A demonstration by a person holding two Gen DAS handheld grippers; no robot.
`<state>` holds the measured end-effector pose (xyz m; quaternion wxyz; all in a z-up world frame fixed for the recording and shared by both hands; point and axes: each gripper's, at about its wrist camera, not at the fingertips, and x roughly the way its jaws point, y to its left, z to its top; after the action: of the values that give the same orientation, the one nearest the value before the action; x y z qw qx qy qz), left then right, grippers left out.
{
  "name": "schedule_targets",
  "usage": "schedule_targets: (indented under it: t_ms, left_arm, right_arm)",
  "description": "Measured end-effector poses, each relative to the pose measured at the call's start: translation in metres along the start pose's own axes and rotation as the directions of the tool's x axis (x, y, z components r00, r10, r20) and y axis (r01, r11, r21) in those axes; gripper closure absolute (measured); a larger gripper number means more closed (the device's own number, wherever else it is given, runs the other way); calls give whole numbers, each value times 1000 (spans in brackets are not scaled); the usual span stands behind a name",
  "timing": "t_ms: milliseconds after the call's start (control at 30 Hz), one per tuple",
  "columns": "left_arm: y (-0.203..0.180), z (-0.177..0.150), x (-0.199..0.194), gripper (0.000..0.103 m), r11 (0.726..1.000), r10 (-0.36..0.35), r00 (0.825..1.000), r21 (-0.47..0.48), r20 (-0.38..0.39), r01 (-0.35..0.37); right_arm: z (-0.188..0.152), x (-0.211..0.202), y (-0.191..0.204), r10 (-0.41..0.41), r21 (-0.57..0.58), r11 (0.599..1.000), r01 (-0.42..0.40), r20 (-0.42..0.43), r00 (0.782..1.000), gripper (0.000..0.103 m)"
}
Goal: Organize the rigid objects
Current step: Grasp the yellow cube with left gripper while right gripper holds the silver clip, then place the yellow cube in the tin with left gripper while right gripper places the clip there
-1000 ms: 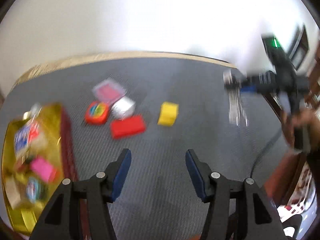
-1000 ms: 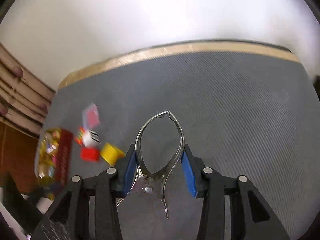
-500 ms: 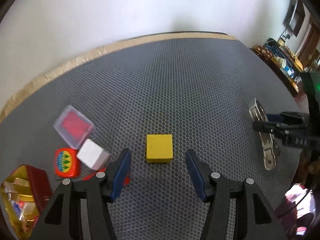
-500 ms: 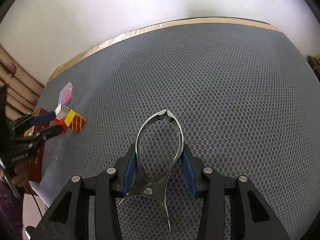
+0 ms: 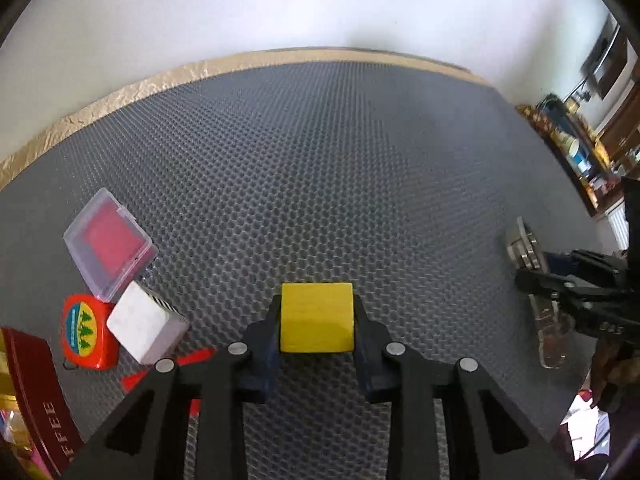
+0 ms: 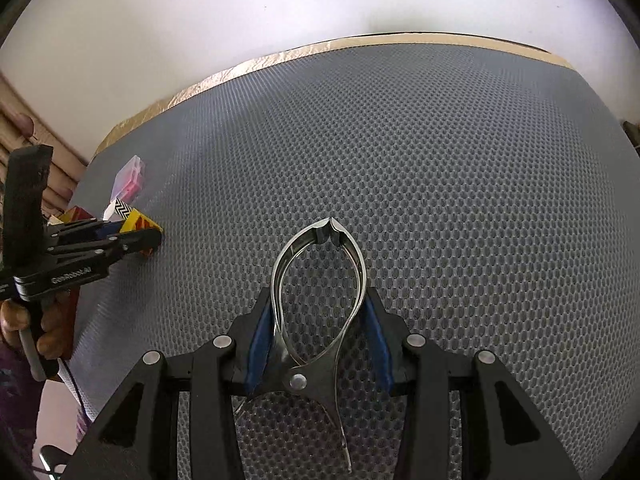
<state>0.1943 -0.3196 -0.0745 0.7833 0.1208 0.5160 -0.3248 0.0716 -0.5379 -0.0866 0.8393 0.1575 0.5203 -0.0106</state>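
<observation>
A yellow block sits on the grey honeycomb mat between the blue pads of my left gripper. The jaws are closing, and both pads press on its sides. The right wrist view shows the same block at far left with a red-striped side, in the left gripper. My right gripper is shut on a silver pincer-like metal tool, whose tip points away just over the mat. In the left wrist view that tool is at the right edge.
Left of the yellow block lie a clear box with a red pad, a white cube, an orange tape measure and a flat red piece. A red tin with mixed items stands at the lower left. A hand holds the left gripper's handle.
My left gripper swung over from the tin side, came down around the yellow block and closed on it. The right gripper sank a little, still holding the metal tool.
</observation>
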Motion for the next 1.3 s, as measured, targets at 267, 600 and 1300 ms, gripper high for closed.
schedule_targets:
  t_ms: [267, 600, 1300]
  left_arm:
    - [2, -63, -101, 73, 991, 37, 987, -135, 157, -15]
    - [115, -159, -180, 73, 882, 323, 945, -379, 57, -279]
    - [136, -193, -137, 65, 849, 410, 912, -364, -2, -382]
  right_arm:
    - [-2, 2, -2, 23, 29, 999, -23, -8, 1000, 63]
    - [-12, -8, -3, 93, 105, 990, -91, -15, 996, 63]
    - [2, -47, 65, 103, 34, 994, -103, 10, 995, 63]
